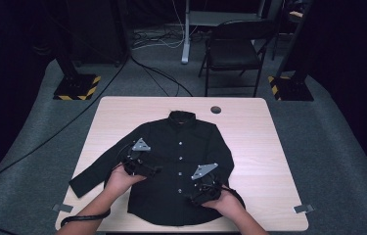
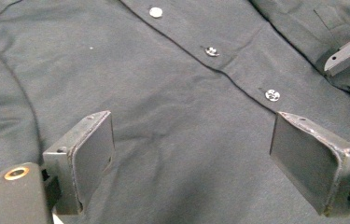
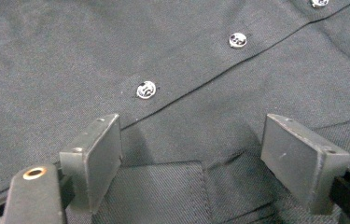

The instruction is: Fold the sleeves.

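Beyond table (image 1: pixel 254 122) with black shirt (image 1: pixel 181 161), folding chair (image 1: pixel 232 49), floor cables (image 1: pixel 156 73)

Person's forearms enter from the bottom of the high view, bare, no sleeves visible; dark band or strap at the left wrist (image 1: pixel 85 217)

Left gripper (image 1: pixel 147 169): black body, grey three-cornered plate (image 1: pixel 141 145) on top with small holes at the corners; a dark cable loops off its body. Up close its own jaws are flat, dark grey rectangular pads with worn, scuffed edges and small screws at the corners. A black rounded post with a brass-ringed hole (image 2: pixel 16 173) sits at lower left

Right gripper (image 1: pixel 201 191): same build, black, grey plate (image 1: pixel 204 171), same scuffed grey jaws, brass-ringed hole (image 3: pixel 35 173) on a black post
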A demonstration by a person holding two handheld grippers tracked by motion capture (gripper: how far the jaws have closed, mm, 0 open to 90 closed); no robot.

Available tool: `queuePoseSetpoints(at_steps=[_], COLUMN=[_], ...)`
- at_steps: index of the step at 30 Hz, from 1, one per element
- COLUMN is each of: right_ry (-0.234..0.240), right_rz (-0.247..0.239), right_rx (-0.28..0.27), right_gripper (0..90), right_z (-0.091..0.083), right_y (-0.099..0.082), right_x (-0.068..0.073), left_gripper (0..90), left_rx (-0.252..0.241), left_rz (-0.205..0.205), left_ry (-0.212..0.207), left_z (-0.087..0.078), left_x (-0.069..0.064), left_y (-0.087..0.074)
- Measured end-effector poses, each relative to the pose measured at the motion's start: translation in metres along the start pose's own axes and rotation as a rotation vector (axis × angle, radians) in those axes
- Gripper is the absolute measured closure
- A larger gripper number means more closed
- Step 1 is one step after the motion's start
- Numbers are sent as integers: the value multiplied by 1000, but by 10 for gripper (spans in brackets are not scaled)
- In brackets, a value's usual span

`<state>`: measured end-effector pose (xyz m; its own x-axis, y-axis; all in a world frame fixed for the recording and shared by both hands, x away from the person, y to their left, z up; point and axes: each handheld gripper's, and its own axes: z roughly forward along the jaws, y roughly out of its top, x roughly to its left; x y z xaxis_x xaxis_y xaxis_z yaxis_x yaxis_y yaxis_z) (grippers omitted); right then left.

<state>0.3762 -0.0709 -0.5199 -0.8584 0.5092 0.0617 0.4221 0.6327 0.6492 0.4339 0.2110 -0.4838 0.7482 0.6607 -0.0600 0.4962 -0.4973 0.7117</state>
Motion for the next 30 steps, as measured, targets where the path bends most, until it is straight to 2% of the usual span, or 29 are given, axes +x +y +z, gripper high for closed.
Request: queuePoseSetpoints(at_steps=[5,9,11,13,20,26,30], right_ry=[3,9,11,10,8,5,7], right_rz=[6,28,28,23,7,-6,-12], right_rx=[0,-1,-2,0,4,11,15], right_gripper=[190,190,190,189,169,146,126], right_z=[-1,-1,-2,-1,-1,0,1], right_y=[0,0,0,0,0,0,0], right_x=[-2,-3,-4,-4,-3,-1,0], left_gripper=[134,137,137,137,164,163,164], left_rx=[19,4,-8,-19,-34,-48,-56], left_rz=[12,18,14,10,-23,-27,-46], left_ry=[9,11,0,12,6,12,11], left_z=[-3,-8,-10,-13,-22,-29,-34], left_x=[4,8,10,12,19,25,30], left_y=[-2,-3,-4,-5,-8,-13,-17])
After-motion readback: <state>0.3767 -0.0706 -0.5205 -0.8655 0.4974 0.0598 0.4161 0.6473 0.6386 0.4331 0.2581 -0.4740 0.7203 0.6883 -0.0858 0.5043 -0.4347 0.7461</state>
